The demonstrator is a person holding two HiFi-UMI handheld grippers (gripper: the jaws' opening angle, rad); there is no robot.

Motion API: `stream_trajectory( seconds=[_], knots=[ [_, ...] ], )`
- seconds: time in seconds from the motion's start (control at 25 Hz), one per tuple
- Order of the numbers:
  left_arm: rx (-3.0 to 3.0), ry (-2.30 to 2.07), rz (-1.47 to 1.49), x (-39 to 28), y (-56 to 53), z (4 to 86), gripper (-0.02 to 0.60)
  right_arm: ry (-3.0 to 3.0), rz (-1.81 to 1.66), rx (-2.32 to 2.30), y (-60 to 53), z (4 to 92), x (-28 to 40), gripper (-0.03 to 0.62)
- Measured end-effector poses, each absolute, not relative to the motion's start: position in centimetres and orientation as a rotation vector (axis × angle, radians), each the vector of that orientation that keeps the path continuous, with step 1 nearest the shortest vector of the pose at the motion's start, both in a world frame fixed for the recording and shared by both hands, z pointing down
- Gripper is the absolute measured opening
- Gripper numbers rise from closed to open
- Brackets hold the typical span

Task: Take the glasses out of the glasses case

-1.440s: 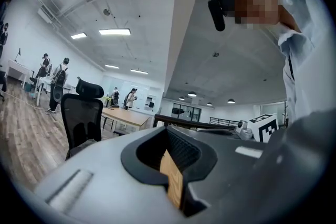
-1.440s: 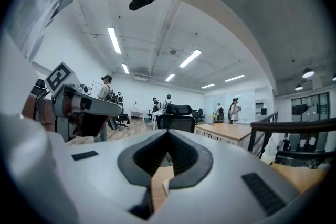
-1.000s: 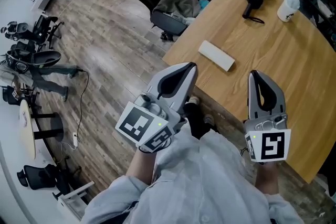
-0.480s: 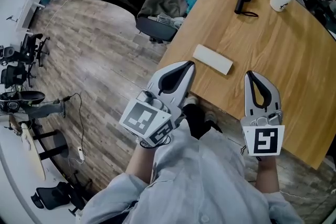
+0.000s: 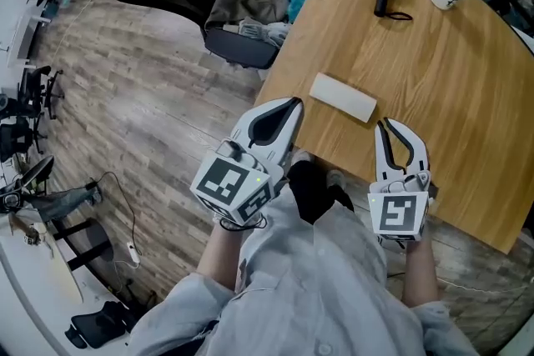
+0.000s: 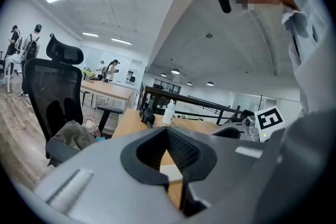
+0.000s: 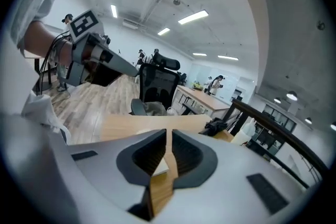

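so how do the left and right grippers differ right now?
The left gripper sits at the table's edge, partly over the floor; right gripper reaches over the table. The left gripper angles toward the white case; right gripper points past its end. Both are shut and empty.

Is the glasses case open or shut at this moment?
Shut: the glasses case lies flat on the table as one closed white block, no glasses showing.

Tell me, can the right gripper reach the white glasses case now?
Probably yes. The right gripper is above the table, close beside the glasses case, with nothing between them. Its jaws are shut and must open first.
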State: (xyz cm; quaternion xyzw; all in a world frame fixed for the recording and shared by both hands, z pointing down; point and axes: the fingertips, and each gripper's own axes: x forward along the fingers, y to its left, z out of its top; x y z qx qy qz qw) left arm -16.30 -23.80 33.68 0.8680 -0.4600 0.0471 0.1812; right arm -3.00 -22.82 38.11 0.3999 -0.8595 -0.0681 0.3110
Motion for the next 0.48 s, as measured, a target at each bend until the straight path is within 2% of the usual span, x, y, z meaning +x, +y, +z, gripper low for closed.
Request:
stream_trajectory(
  seconds=[0.04,0.12,0.48],
  knots=[
    [2.457,-1.283,0.138,-16.4,-24.0,34.0,0.005,-2.24,-0.191,1.032,-22.9,38.9,-3.2,0.012],
    [2.46,-1.258,0.147,-16.6,-24.5,34.8,0.005,-2.194,-0.199,0.99,-23.2,40.4,-3.6,0.074],
    [2.455,-1.181,0.224,-17.1,-25.8,38.4,0.005,-2.052,-0.221,0.831,-23.4,46.8,-5.0,0.137]
  ],
)
